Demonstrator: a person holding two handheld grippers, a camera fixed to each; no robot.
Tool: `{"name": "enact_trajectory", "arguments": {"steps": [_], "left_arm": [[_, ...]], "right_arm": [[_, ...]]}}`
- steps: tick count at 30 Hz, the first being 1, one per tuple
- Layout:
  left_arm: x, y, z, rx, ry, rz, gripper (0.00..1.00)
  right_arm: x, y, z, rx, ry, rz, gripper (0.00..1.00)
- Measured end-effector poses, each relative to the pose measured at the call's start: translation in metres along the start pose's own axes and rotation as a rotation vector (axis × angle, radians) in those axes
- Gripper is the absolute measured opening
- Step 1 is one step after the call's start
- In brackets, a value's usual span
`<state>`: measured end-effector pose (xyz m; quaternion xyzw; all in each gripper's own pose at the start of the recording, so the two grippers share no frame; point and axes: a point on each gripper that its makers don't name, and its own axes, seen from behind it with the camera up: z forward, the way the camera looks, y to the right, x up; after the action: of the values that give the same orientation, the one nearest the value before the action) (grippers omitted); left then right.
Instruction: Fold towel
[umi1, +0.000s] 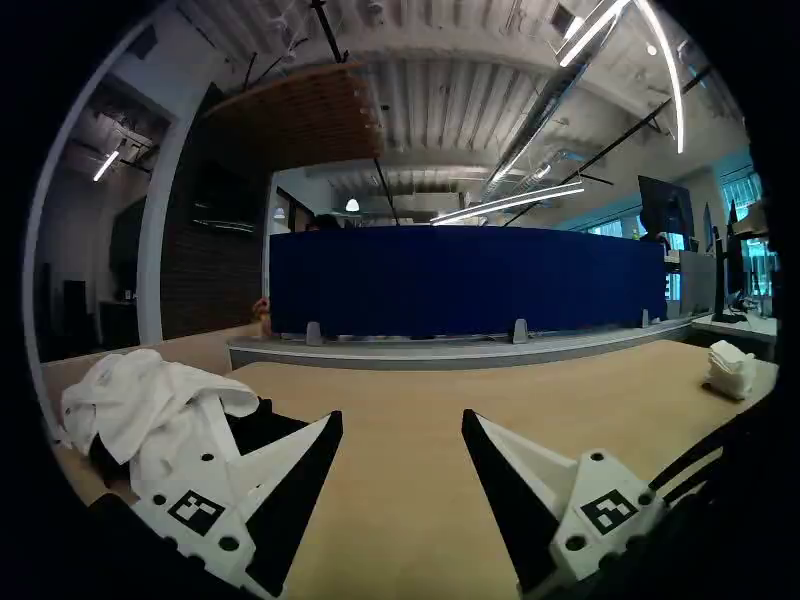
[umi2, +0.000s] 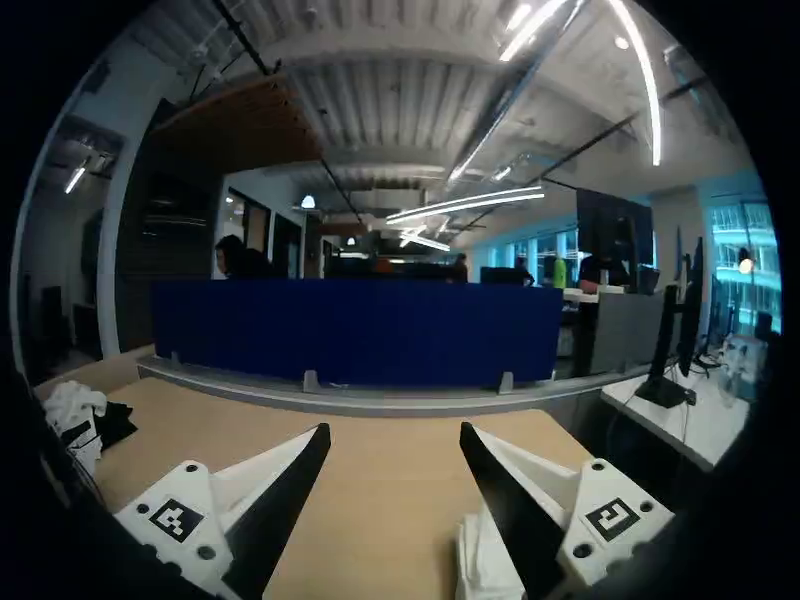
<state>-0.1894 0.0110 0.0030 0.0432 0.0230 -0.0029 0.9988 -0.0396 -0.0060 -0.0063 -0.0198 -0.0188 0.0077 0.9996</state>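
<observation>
A crumpled white towel (umi1: 150, 400) lies heaped at the left edge of the tabletop (umi1: 400, 500), bunched against the outer side of one finger of my left gripper (umi1: 401, 418). The jaws stand wide apart with nothing between them. My right gripper (umi2: 395, 430) is just as wide open and just as empty. In its view the towel (umi2: 72, 405) sits far off at the left edge, and a small folded cloth (umi2: 478, 555) lies beside the finger on the right.

The towel looks light, soft and limp, and I judge it will sag and slide rather than hold any shape. The best hold is a corner or hem, one per gripper, but none shows clearly in the heap. I hold both grippers low and level over the wood, fingers pointing across the tabletop toward the blue screen (umi1: 460, 280) along its far edge.
</observation>
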Motion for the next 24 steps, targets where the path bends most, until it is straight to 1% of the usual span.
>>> {"name": "enact_trajectory", "arguments": {"steps": [5,9,14,17,21,24], "left_arm": [[0.000,-0.001,0.001,0.000,0.000,0.000,0.88],[0.000,-0.001,0.002,0.000,0.000,0.000,0.88],[0.001,-0.001,0.003,0.000,0.000,0.000,0.88],[0.001,-0.002,0.003,0.000,0.000,0.000,0.88],[0.001,-0.003,0.003,0.000,0.000,0.000,0.88],[0.001,-0.003,0.003,0.000,0.000,0.000,0.88]], "right_arm": [[-0.019,0.013,-0.007,-0.009,0.017,0.021,1.00],[-0.045,0.019,-0.006,-0.012,0.024,0.037,1.00],[-0.075,0.019,-0.003,-0.010,0.030,0.060,1.00],[-0.092,0.014,0.000,0.000,0.037,0.069,1.00],[-0.112,0.011,0.005,0.003,0.044,0.077,1.00],[-0.125,0.011,0.011,-0.008,0.042,0.084,1.00]]}}
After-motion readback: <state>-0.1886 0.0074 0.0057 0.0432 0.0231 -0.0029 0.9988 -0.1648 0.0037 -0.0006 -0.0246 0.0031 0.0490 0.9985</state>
